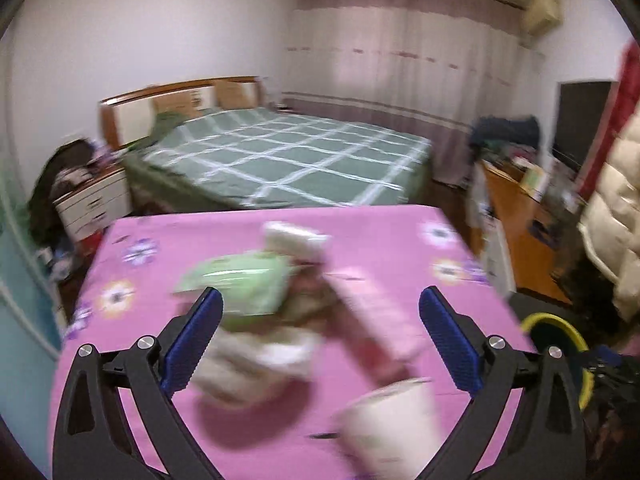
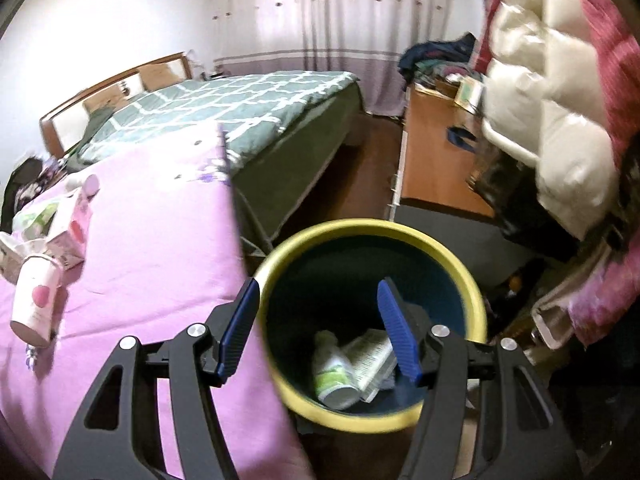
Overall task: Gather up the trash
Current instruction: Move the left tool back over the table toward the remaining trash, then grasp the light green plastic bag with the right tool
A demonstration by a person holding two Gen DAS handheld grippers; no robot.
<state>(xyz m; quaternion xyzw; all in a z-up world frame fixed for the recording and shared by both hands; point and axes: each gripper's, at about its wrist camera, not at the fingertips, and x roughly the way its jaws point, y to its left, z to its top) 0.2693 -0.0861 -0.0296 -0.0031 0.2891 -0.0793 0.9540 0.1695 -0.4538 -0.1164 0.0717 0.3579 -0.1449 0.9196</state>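
Trash lies in a blurred heap on the pink flowered tablecloth (image 1: 380, 240): a green packet (image 1: 240, 280), a white wrapper (image 1: 296, 240), a pink box (image 1: 372, 320) and a white cup (image 1: 392, 424). My left gripper (image 1: 320, 312) is open and empty just above the heap. My right gripper (image 2: 316, 308) is open and empty over the yellow-rimmed bin (image 2: 460, 276). A white and green bottle (image 2: 334, 372) and a printed packet (image 2: 372, 360) lie in the bin. The heap also shows in the right wrist view, with a pink and white cup (image 2: 36, 300) on its side.
A bed with a green checked cover (image 1: 288, 156) stands behind the table. A wooden desk (image 2: 436, 160) with clutter is at the right. A white padded coat (image 2: 552, 120) hangs above the bin. A nightstand (image 1: 96, 204) is at the far left.
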